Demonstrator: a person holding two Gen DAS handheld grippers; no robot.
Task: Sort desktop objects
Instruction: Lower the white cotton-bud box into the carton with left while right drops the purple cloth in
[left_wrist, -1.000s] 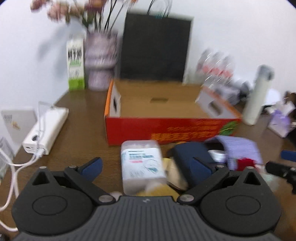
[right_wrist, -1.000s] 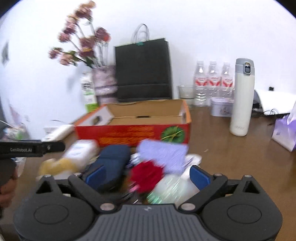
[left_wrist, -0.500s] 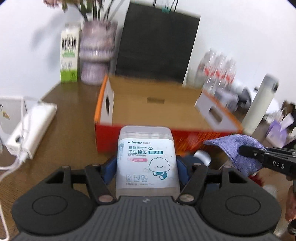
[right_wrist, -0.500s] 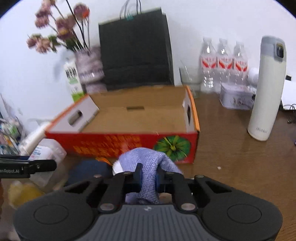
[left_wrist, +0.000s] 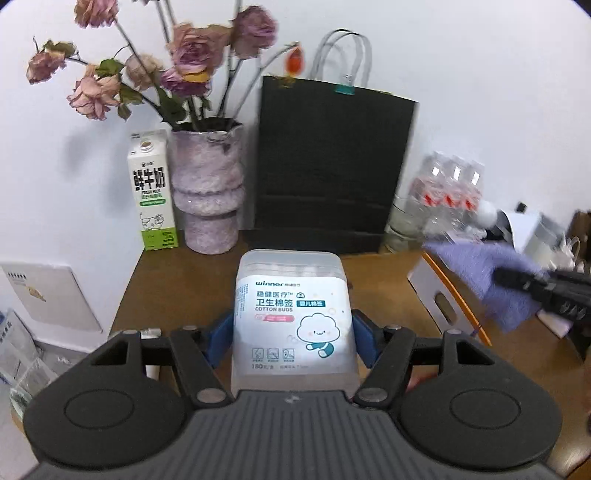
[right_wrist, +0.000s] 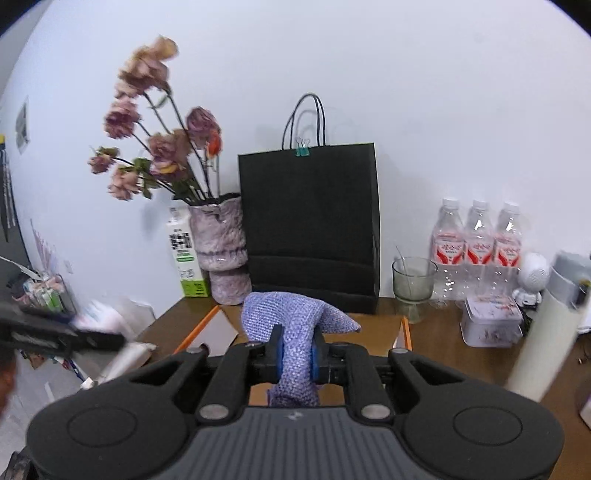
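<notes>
My left gripper (left_wrist: 291, 338) is shut on a clear plastic box of cotton buds (left_wrist: 293, 314) with a white and teal label, held upright in the air above the brown table. My right gripper (right_wrist: 297, 356) is shut on a purple knitted cloth (right_wrist: 295, 325), which bulges over the pinched blue pads and hangs below them. In the left wrist view that cloth (left_wrist: 480, 273) and the right gripper (left_wrist: 546, 291) appear blurred at the right, over the flap of the orange cardboard box (left_wrist: 439, 295). The same box's rim (right_wrist: 405, 328) shows just past the right gripper's fingers.
At the back wall stand a black paper bag (right_wrist: 310, 225), a purple vase of dried roses (left_wrist: 207, 192) and a milk carton (left_wrist: 153, 190). To the right are three water bottles (right_wrist: 478, 243), a glass cup (right_wrist: 412, 286), a tin (right_wrist: 491, 321) and a white flask (right_wrist: 546, 332).
Both grippers went from open over the pile to shut, the left on the cotton bud box and the right on the purple cloth. Both then rose and moved toward the back wall.
</notes>
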